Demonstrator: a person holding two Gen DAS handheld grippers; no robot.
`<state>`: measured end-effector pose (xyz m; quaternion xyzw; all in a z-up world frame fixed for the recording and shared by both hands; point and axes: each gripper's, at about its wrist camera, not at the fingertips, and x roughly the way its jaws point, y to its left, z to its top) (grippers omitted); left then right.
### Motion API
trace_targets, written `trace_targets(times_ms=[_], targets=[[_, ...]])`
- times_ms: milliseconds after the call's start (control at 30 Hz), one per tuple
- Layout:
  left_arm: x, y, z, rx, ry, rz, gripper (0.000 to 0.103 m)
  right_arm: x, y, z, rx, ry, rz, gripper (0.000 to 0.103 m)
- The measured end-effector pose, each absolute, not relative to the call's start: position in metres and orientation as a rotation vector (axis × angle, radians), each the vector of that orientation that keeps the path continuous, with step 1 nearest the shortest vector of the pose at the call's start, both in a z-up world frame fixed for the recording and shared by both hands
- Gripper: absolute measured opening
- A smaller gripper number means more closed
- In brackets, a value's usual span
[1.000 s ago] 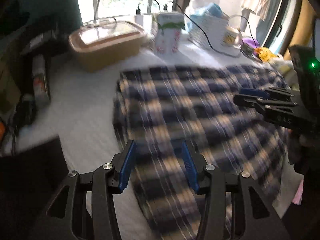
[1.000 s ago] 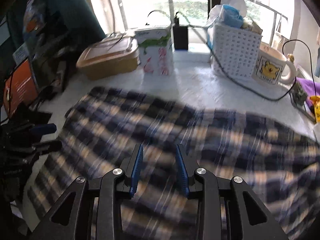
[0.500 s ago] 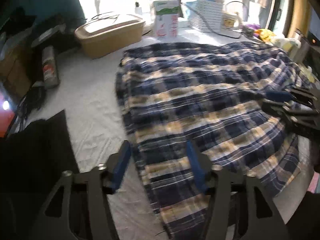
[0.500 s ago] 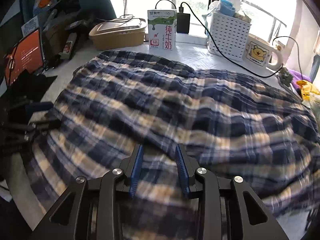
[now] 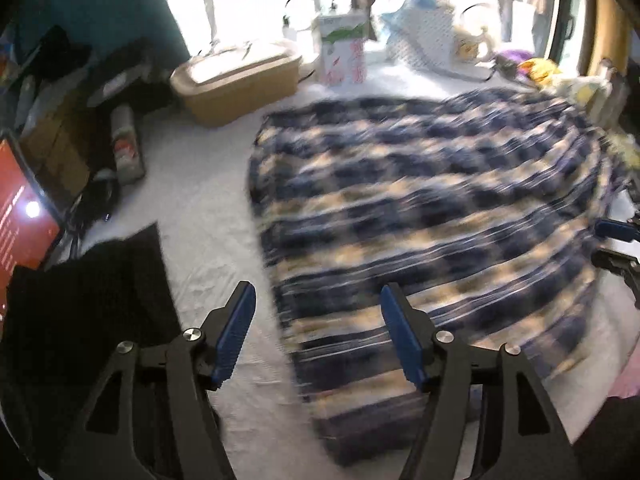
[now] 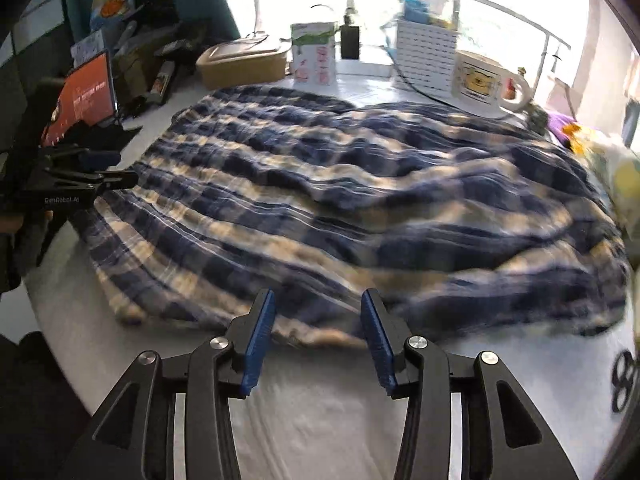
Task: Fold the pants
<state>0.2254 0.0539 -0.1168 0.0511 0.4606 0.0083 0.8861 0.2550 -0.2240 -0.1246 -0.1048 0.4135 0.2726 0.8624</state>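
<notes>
Plaid cloth in navy and cream, the pants point(image 6: 352, 208), lies spread and rumpled across the middle of a white table point(image 6: 320, 412). We record it folded over on itself, with wrinkles running across its width, and resting free of both tools.

We find the left gripper point(image 5: 316, 322) at the pants' left edge, hanging above it; one blue pad sits over bare tabletop, the other over the plaid. Its jaws have just been opening and stand released, with nothing pressed between them.

We find the right gripper point(image 6: 316, 324) at the near hem of the pants, pads either side of that edge as seen from its own camera. Its jaws have likewise just been opening; no cloth is clenched in them. Whether the fingertips touch the fabric we cannot tell, as both views are blurred.

Along the far side, beneath a bright window, we note a tan lidded box point(image 6: 242, 60), a carton point(image 6: 314, 56), a white basket point(image 6: 426, 58) and a mug point(image 6: 482, 82) with a yellow print. A black cloth point(image 5: 88, 304) lies on the table left of the pants, apart from it. A red-lit screen point(image 6: 82, 98) stands at the left.
</notes>
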Motion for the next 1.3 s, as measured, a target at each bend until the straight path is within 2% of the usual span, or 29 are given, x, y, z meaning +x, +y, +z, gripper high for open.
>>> trace_targets(times_ms=[200, 467, 500, 567, 633, 733, 933, 1100, 1300], targets=[[0.225, 0.002, -0.094, 0.121, 0.905, -0.115, 0.066, 0.269, -0.296, -0.091, -0.188, 0.736, 0.324, 0.047], [0.233, -0.065, -0.109, 0.129, 0.973, -0.273, 0.066, 0.300, -0.355, -0.098, -0.111, 0.699, 0.255, 0.044], [0.234, -0.071, -0.112, 0.144, 0.981, -0.278, 0.066, 0.306, -0.356, -0.103, -0.113, 0.708, 0.250, 0.036], [0.233, -0.081, -0.119, 0.158, 1.000, -0.289, 0.066, 0.313, -0.353, -0.114, -0.135, 0.747, 0.246, 0.031], [0.236, -0.084, -0.127, 0.159, 1.028, -0.284, 0.066, 0.317, -0.352, -0.128, -0.185, 0.786, 0.219, 0.010], [0.238, -0.084, -0.137, 0.162, 1.064, -0.270, 0.066, 0.311, -0.351, -0.131, -0.223, 0.803, 0.235, 0.006], [0.229, -0.079, -0.139, 0.156, 1.063, -0.276, 0.066, 0.289, -0.347, -0.135, -0.306, 0.829, 0.233, 0.004], [0.220, -0.075, -0.140, 0.165, 1.057, -0.284, 0.066, 0.279, -0.359, -0.130, -0.240, 0.857, 0.248, 0.004], [0.213, -0.066, -0.131, 0.146, 1.022, -0.284, 0.066, 0.278, -0.349, -0.093, -0.131, 0.737, 0.303, 0.004]])
